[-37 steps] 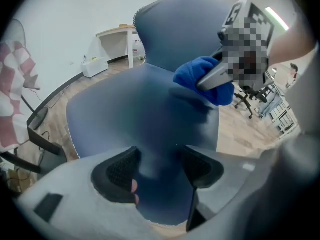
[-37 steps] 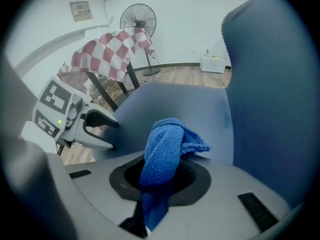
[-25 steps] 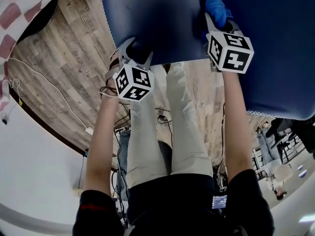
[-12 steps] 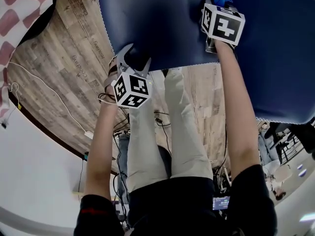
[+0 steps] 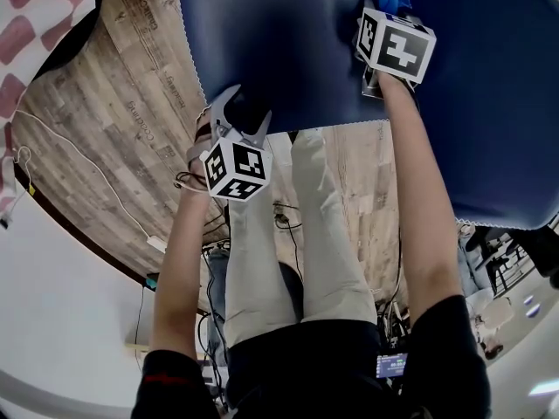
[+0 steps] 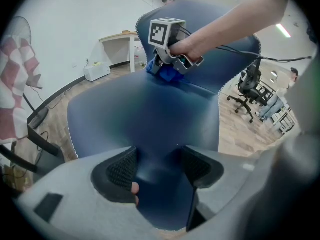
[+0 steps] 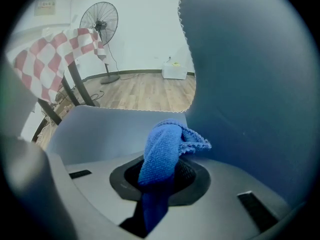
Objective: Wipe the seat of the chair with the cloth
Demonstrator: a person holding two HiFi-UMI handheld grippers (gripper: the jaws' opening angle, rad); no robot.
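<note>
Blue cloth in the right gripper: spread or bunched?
Bunched. The blue knit cloth stands as a folded wad clamped in the right gripper, not spread flat on the dark blue chair seat.

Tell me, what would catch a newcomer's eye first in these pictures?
The big dark blue chair seat fills the top of the head view. Over it, the right gripper is shut on a bright blue cloth, while the left gripper hangs open at the seat's near edge. In the right gripper view, a red-and-white checked cloth drapes at the left, beside a standing fan.
</note>
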